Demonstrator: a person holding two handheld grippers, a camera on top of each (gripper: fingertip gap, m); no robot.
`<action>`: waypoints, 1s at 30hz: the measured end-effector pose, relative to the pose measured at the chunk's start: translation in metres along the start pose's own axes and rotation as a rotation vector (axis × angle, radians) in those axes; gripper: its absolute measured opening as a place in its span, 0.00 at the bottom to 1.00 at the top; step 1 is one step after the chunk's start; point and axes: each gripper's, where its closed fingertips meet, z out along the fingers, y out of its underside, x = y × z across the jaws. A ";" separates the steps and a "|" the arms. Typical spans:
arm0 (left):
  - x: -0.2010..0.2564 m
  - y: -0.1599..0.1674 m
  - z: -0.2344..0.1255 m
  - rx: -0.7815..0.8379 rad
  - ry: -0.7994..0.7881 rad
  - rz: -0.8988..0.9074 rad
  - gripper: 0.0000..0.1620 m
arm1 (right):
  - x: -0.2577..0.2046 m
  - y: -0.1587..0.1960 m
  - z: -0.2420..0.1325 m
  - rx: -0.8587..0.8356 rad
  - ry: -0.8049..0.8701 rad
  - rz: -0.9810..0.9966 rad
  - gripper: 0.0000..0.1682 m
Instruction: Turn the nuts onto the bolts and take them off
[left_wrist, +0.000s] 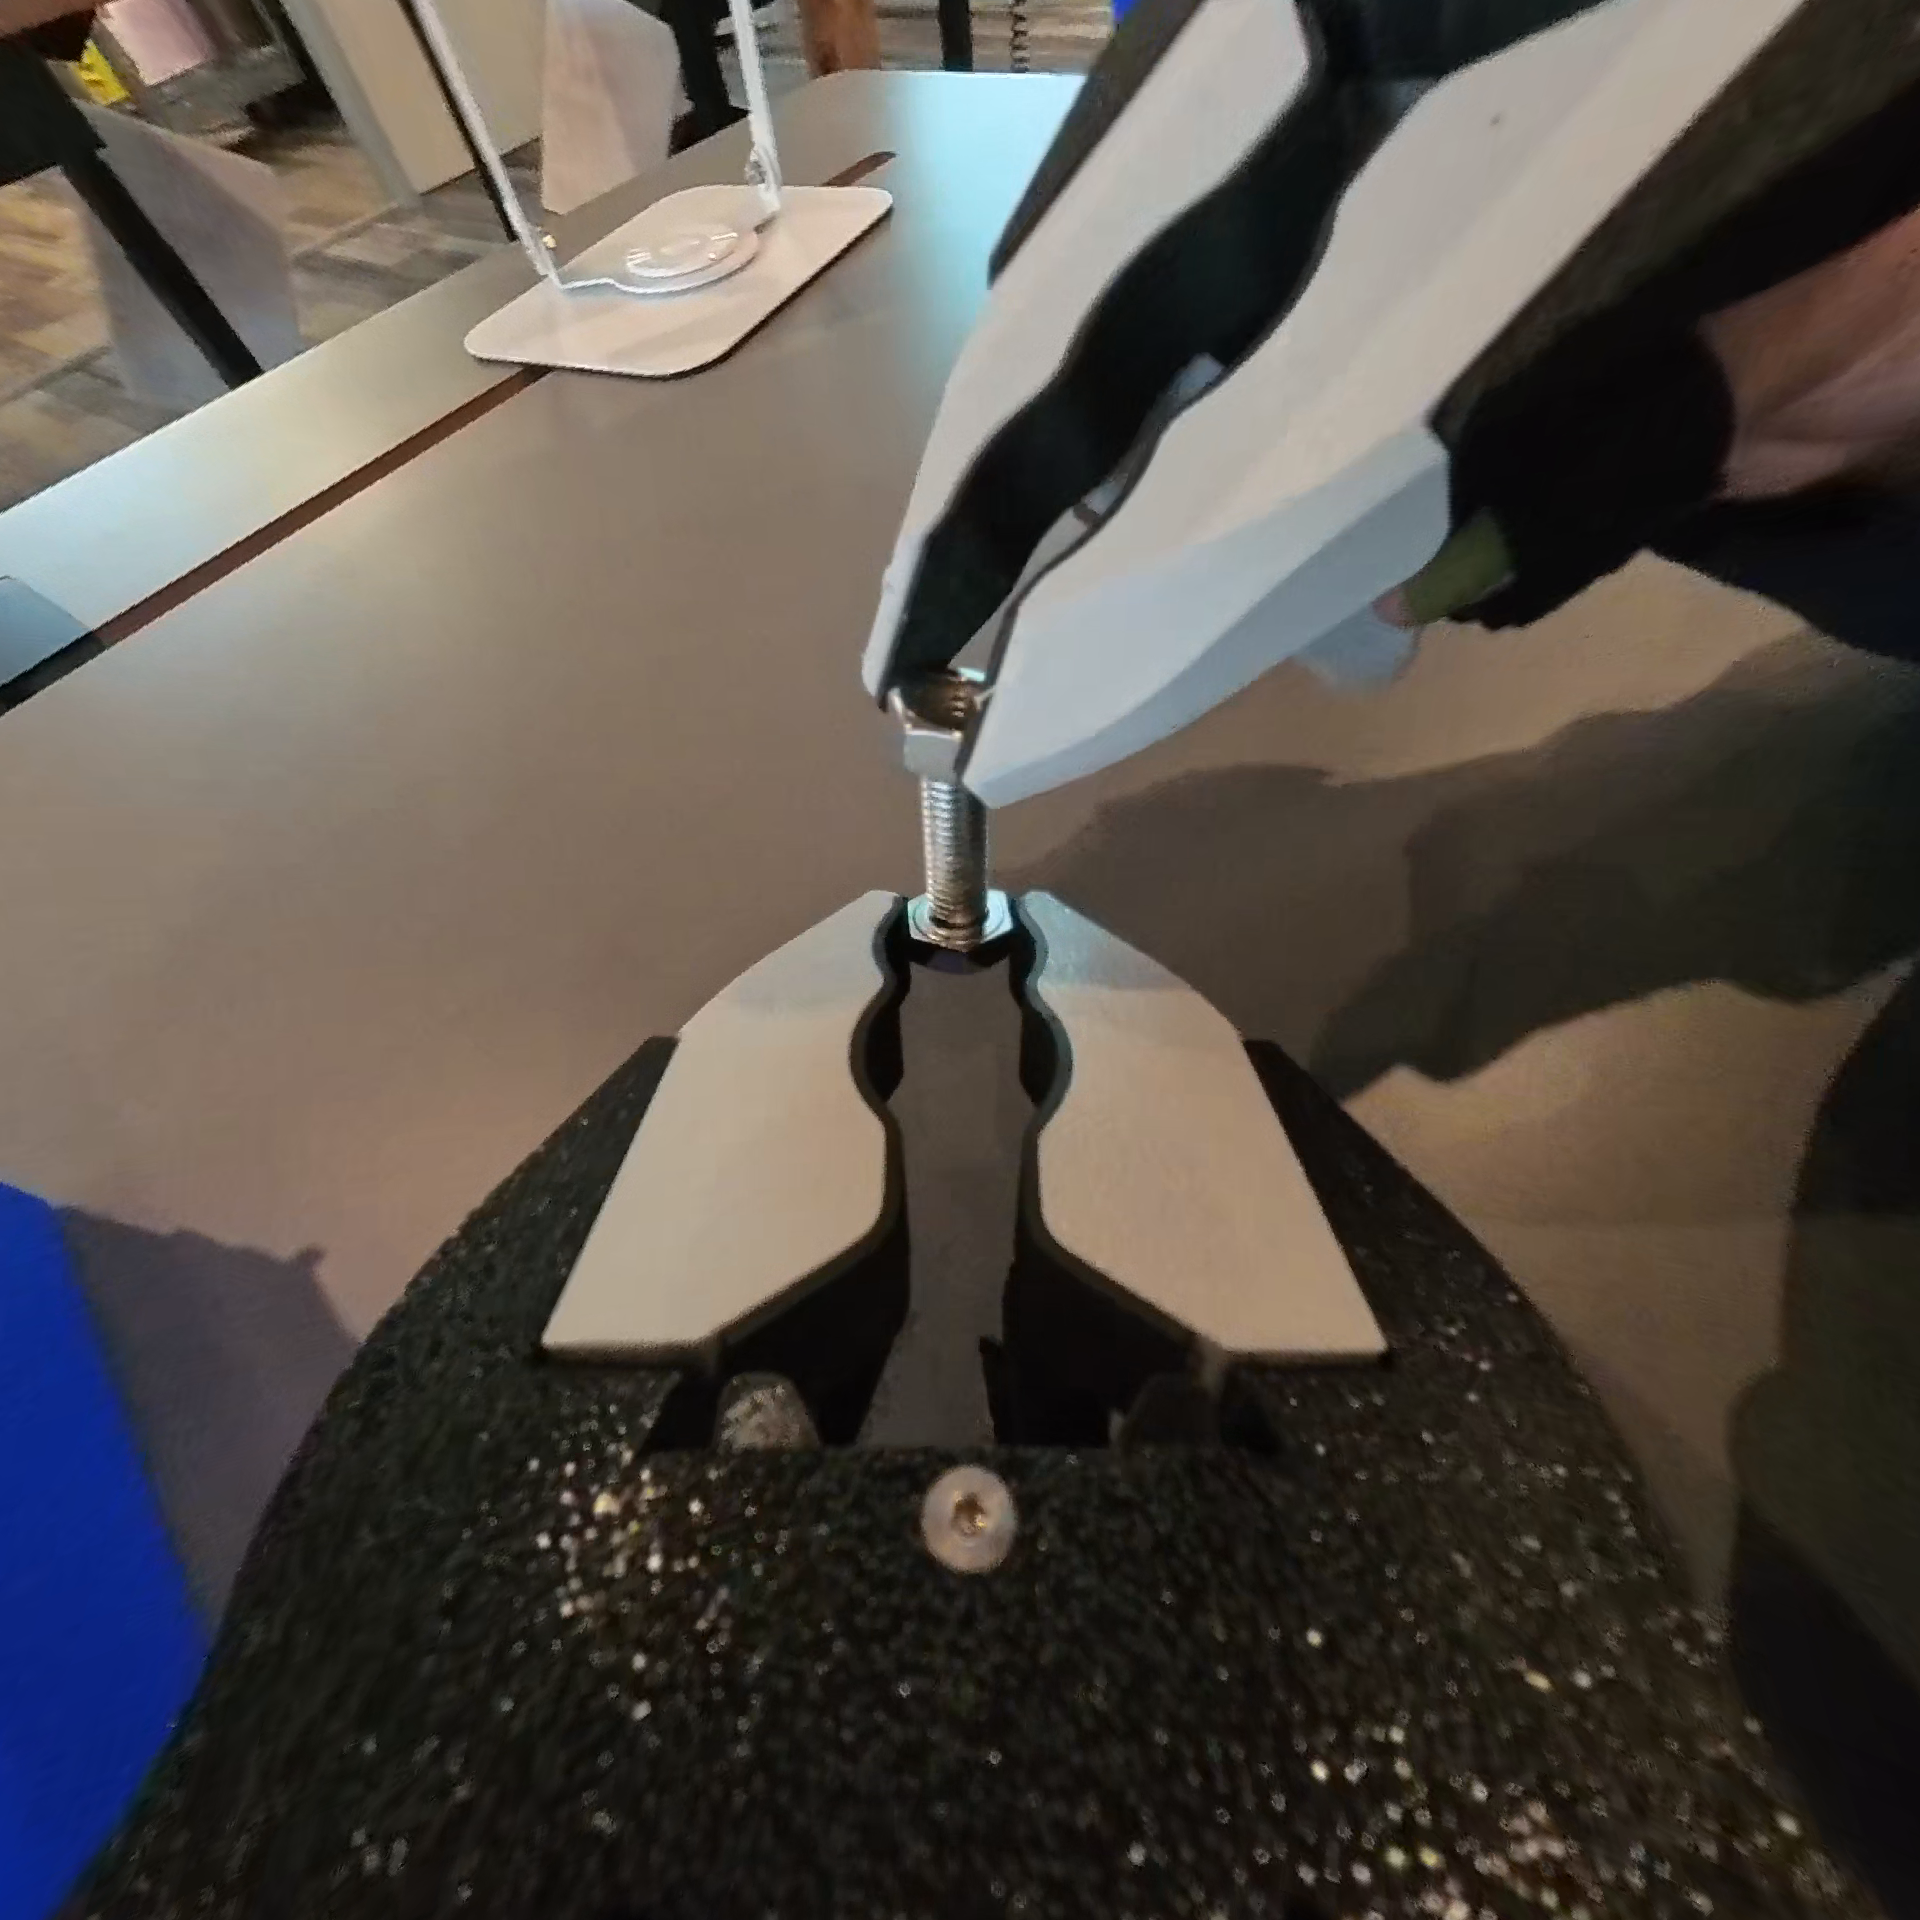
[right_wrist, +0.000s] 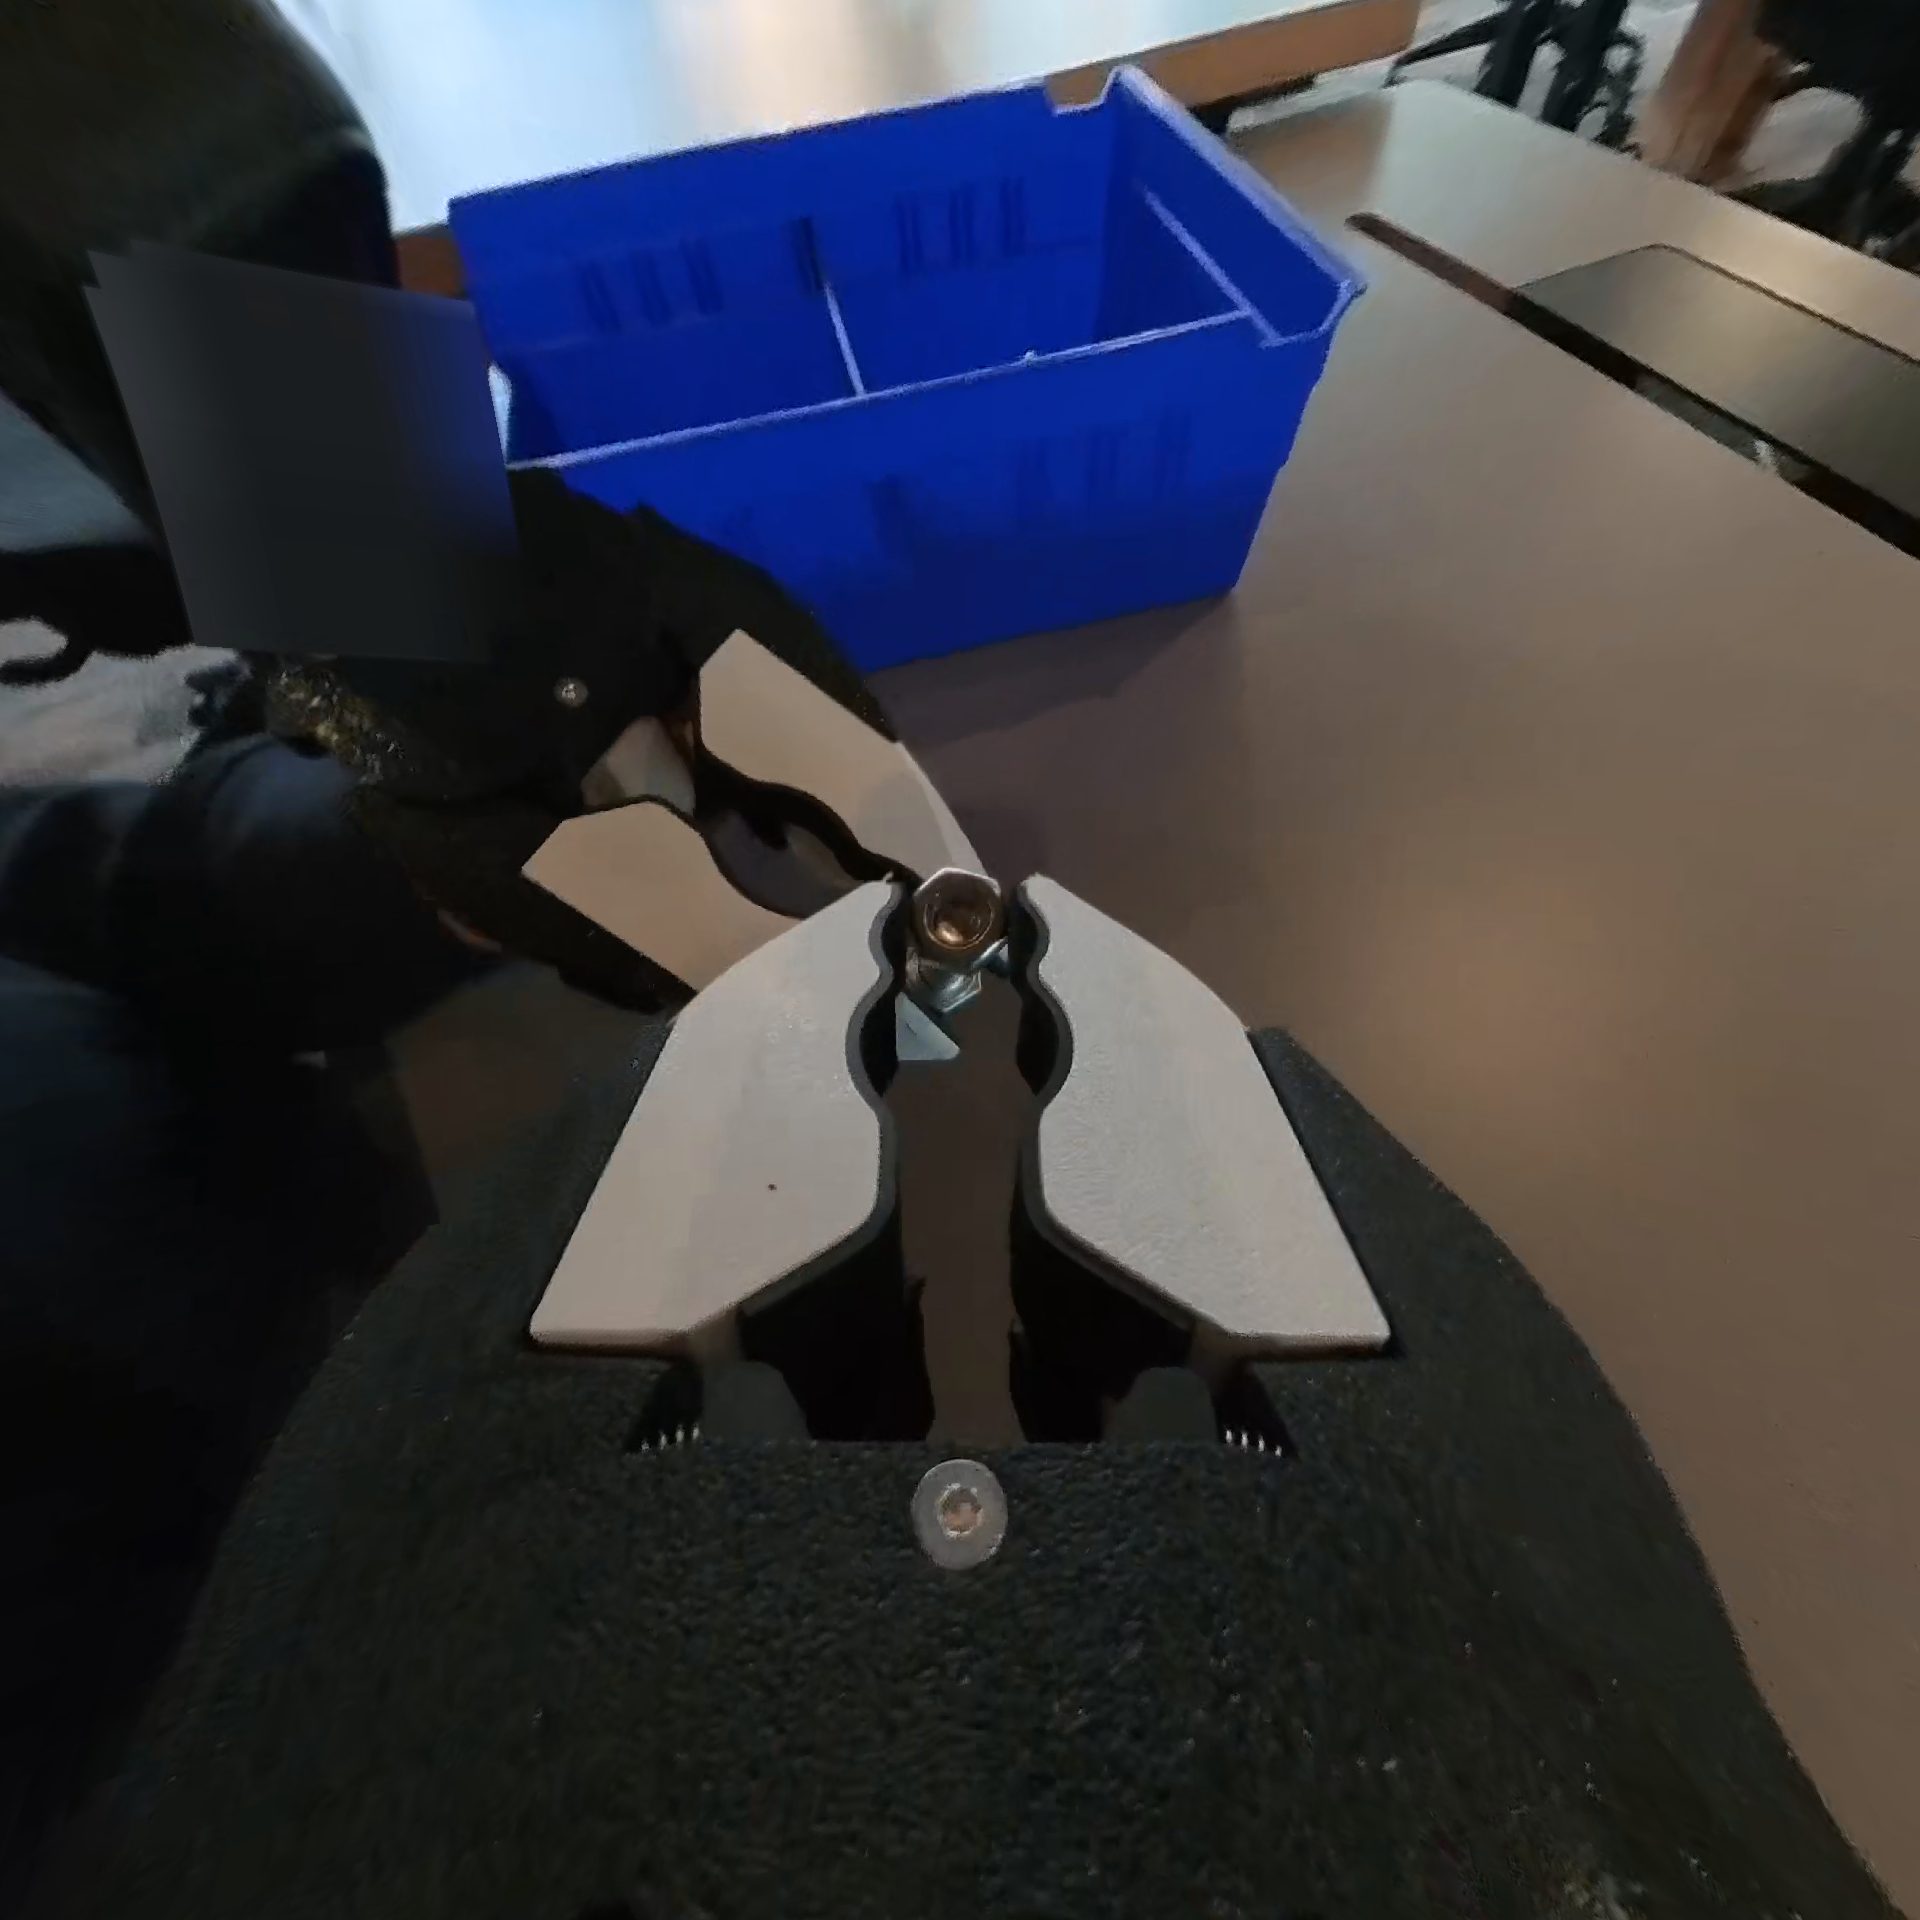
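In the left wrist view, the left tongs (left_wrist: 954, 920) are gripping a silver hex piece at the lower end of the bolt (left_wrist: 948, 857), most likely its head, though it could be a nut. The threaded shank is standing upright above the grey surface (left_wrist: 468, 727). Just above, the right tongs (left_wrist: 940, 717) are reaching down from the upper right and clamping the nut (left_wrist: 935, 740) at the top of the threads. Farther back, a clear stand (left_wrist: 623, 135) is resting on a pale mat (left_wrist: 686, 281).

In the right wrist view, the right tongs (right_wrist: 954, 925) are closing on the nut (right_wrist: 954, 920) seen end-on, with the left tongs (right_wrist: 831, 883) coming in from the left below. Beyond them a blue divided bin (right_wrist: 894, 416) is sitting on the surface (right_wrist: 1507, 831)
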 end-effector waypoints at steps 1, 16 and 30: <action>0.003 0.000 0.000 0.000 0.015 0.017 0.11 | -0.002 0.001 -0.002 -0.015 -0.030 -0.022 0.11; 0.001 0.003 0.004 -0.021 -0.003 -0.035 0.11 | 0.005 0.002 0.000 0.105 0.057 0.232 0.11; 0.031 -0.008 0.001 0.075 0.236 -0.041 0.11 | -0.016 -0.014 -0.027 0.216 -0.213 -0.075 0.30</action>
